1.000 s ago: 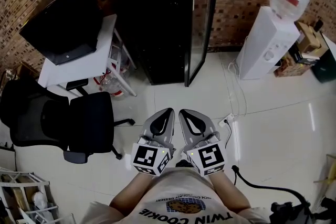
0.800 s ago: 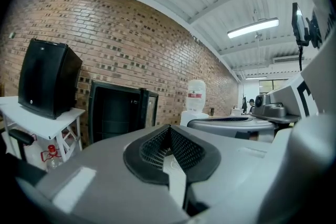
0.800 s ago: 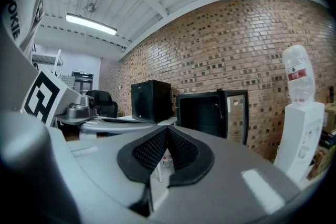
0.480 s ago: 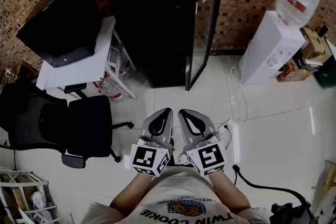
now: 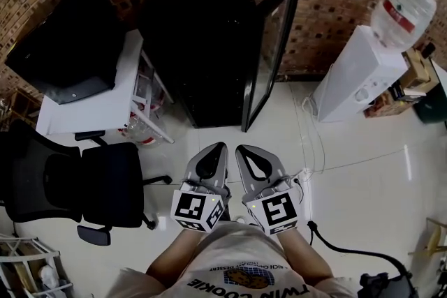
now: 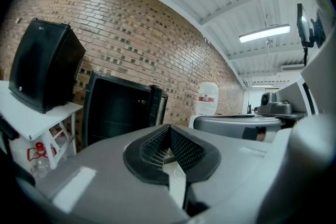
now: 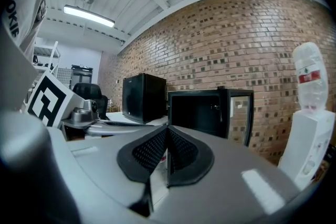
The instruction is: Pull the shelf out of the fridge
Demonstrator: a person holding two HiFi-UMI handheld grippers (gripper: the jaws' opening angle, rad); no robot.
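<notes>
A small black fridge stands against the brick wall with its glass door swung open to the right. Its inside is dark, and the shelf cannot be made out in the head view. The fridge also shows in the left gripper view and in the right gripper view. My left gripper and right gripper are held side by side over the white floor, short of the fridge, both pointing at it. Both are shut with nothing between the jaws.
A white table with a black box on it stands left of the fridge. A black office chair is at the left. A water dispenser stands at the right, with cables on the floor.
The fridge and its door have grown larger and nearer in the head view as I moved toward them. Both grippers stay shut, side by side.
</notes>
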